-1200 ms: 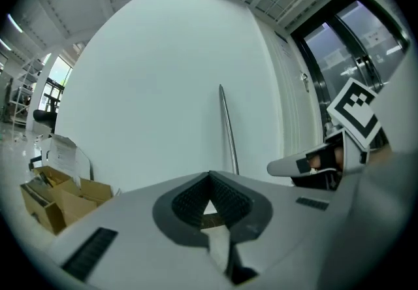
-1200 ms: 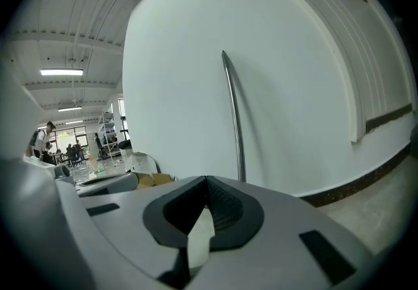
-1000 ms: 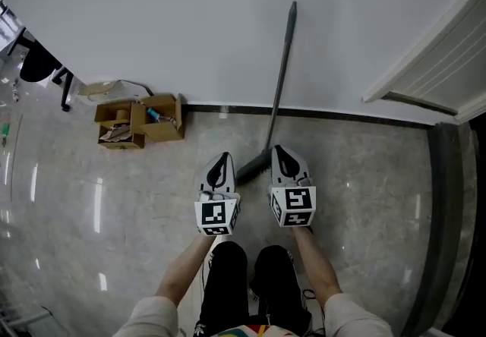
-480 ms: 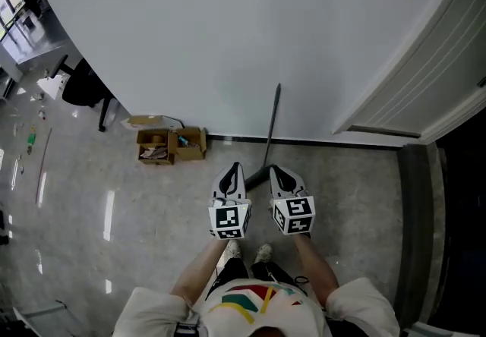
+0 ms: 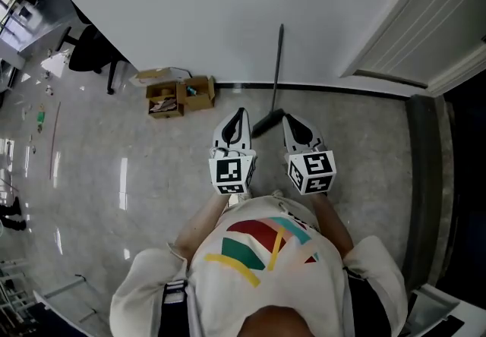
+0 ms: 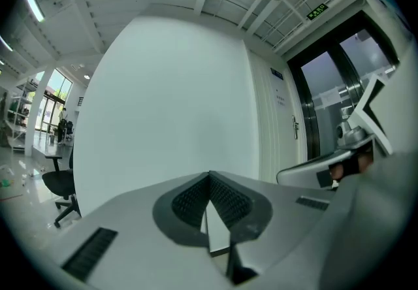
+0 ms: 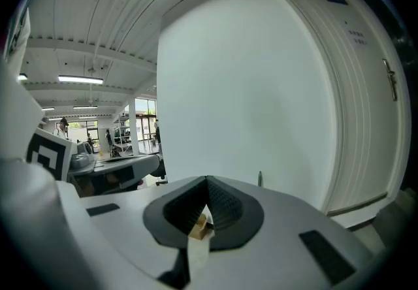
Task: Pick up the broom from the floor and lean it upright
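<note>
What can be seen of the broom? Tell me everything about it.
The broom is dark grey, with a long, thin, straight handle and a small dark head. It stands nearly upright, its handle top leaning on the white wall and its head on the grey floor by the baseboard. Only wall and floor appear to touch it.

Your left gripper (image 5: 240, 114) and right gripper (image 5: 288, 121) are held out in front of your chest, side by side, near each other but apart, both pointing away from you. Each pair of jaws is closed tip to tip with nothing between them (the ribbed pads (image 6: 189, 200) meet at the front). Your left forearm (image 5: 199, 223) and right forearm (image 5: 332, 223) angle outward toward the elbows.
</note>
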